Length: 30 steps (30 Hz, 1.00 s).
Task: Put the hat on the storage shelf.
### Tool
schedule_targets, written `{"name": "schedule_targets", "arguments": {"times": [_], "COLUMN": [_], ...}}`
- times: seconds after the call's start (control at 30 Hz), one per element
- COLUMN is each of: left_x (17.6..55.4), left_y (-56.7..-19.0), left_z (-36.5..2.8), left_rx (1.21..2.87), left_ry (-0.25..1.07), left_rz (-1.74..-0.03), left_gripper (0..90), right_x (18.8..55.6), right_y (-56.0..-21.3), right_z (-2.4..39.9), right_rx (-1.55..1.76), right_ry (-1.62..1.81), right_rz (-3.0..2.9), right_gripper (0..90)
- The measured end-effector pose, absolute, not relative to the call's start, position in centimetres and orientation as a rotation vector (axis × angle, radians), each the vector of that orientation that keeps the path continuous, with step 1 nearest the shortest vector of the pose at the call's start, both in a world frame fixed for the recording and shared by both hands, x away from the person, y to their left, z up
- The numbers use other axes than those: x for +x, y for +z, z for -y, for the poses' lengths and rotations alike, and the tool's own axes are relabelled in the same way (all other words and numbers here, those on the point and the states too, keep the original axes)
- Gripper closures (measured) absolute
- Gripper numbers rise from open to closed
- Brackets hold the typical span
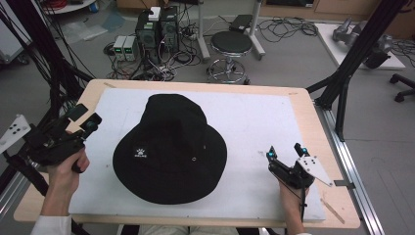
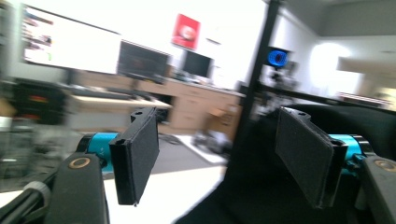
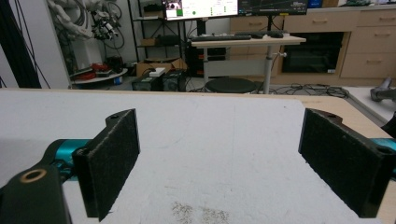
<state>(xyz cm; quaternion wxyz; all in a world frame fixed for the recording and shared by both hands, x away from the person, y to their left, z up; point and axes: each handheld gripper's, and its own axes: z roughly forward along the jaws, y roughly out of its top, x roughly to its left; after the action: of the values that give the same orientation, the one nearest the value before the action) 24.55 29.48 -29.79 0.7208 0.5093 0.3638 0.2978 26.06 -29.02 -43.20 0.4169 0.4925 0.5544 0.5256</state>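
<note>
On the white mat, the black hat lies between both grippers' spread, empty fingers.

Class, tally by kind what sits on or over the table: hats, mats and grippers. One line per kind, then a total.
Hat: 1
Mat: 1
Grippers: 2, left gripper and right gripper, both open and holding nothing
Total: 4
</note>
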Motion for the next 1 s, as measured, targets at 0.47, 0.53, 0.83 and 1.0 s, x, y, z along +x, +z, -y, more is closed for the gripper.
{"name": "schedule_targets", "arguments": {"times": [0.47, 0.53, 0.83, 1.0], "left_x": [23.8, 23.8, 24.1, 24.4], "left_y": [-31.3, -31.6, -34.3, -35.5], "left_z": [-30.4, -30.4, -30.8, -31.0], "left_rx": [1.075, 1.080, 1.050, 1.070], "left_ry": [0.997, 1.052, 1.131, 1.156], "left_rz": [-0.992, -1.023, -1.120, -1.144], "left_gripper": [26.8, 26.5, 26.3, 25.6], "right_x": [26.1, 26.1, 26.1, 26.1], "right_y": [-43.2, -43.2, -43.2, -43.3], "right_z": [29.0, 29.0, 29.0, 28.9], "right_rx": [1.237, 1.232, 1.237, 1.239], "right_ry": [1.319, 1.317, 1.321, 1.320], "right_rz": [-1.391, -1.395, -1.394, -1.395], "right_gripper": [11.7, 11.7, 11.7, 11.7]}}
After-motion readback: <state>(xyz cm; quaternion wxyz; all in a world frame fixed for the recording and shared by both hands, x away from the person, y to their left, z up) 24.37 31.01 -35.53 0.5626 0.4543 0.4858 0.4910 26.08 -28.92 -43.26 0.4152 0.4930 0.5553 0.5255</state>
